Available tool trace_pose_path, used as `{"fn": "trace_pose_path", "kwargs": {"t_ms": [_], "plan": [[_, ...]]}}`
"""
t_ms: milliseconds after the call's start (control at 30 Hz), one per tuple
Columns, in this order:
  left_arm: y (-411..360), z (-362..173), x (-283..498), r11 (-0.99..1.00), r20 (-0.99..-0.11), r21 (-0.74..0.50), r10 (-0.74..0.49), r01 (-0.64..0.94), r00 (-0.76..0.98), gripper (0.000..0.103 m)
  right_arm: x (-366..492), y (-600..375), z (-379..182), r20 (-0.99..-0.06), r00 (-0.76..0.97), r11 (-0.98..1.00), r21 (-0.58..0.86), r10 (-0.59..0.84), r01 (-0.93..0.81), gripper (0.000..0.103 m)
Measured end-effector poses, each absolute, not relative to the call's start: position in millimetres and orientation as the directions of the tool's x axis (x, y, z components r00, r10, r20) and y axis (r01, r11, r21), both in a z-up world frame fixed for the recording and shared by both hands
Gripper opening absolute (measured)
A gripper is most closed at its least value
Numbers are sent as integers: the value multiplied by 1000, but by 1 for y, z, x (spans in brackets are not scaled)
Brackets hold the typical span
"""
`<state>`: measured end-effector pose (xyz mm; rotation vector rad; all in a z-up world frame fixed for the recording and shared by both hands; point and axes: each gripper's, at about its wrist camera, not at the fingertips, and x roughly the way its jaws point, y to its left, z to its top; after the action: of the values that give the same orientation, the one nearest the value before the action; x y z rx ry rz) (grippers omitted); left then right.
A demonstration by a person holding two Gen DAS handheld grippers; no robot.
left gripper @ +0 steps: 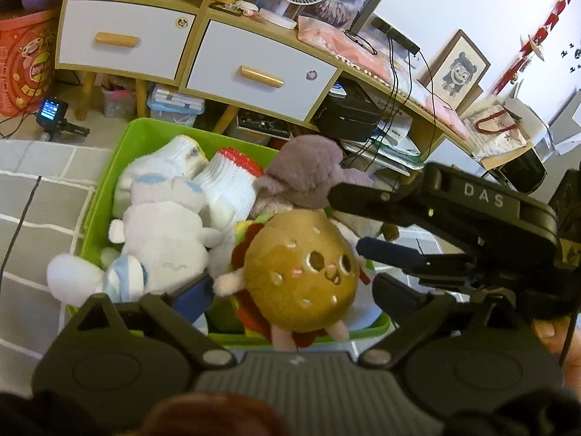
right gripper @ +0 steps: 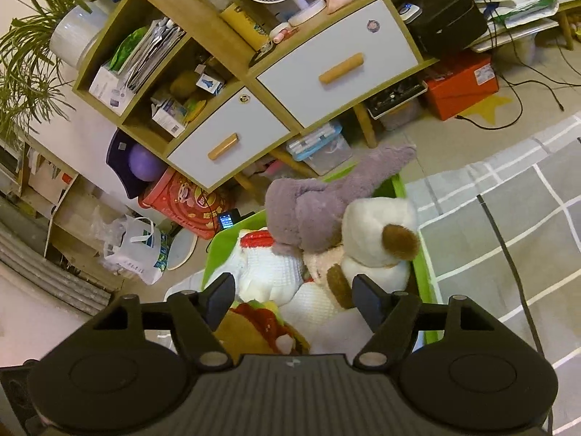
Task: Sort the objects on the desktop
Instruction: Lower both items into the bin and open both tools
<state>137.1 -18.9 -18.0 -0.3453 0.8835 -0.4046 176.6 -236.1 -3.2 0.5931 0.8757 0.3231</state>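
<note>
Left wrist view: I find the burger plush lying at the near end of the green bin, between the fingers of my left gripper, which stand wide — neither pad presses on it. Beside it in the bin lie a white plush, a white knitted toy with a red top and a grey plush. My right gripper enters from the right, above the bin.

In the right wrist view I see my right gripper's fingers partly apart over the bin, gripping nothing — a white-and-brown plush lies just beyond them. The bin sits on the floor beside a grey checked rug, before a cabinet with drawers.
</note>
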Motion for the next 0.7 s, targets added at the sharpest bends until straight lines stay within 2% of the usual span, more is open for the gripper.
{"fn": "trace_pose_path", "kwargs": {"t_ms": [467, 533, 600, 700], "plan": [[-16, -8, 133, 877, -676, -442, -465, 190, 572, 102, 172, -238, 7, -631, 602, 796, 605, 490, -14, 73], [-15, -3, 130, 879, -680, -438, -460, 186, 571, 102, 168, -237, 12, -641, 597, 806, 592, 482, -16, 75], [-14, 3, 126, 881, -680, -436, -456, 183, 574, 102, 162, -238, 20, -645, 603, 815, 579, 469, -15, 82], [-12, 14, 117, 886, -681, -430, -444, 173, 583, 102, 153, -240, 34, -652, 607, 828, 561, 454, -18, 84]]}}
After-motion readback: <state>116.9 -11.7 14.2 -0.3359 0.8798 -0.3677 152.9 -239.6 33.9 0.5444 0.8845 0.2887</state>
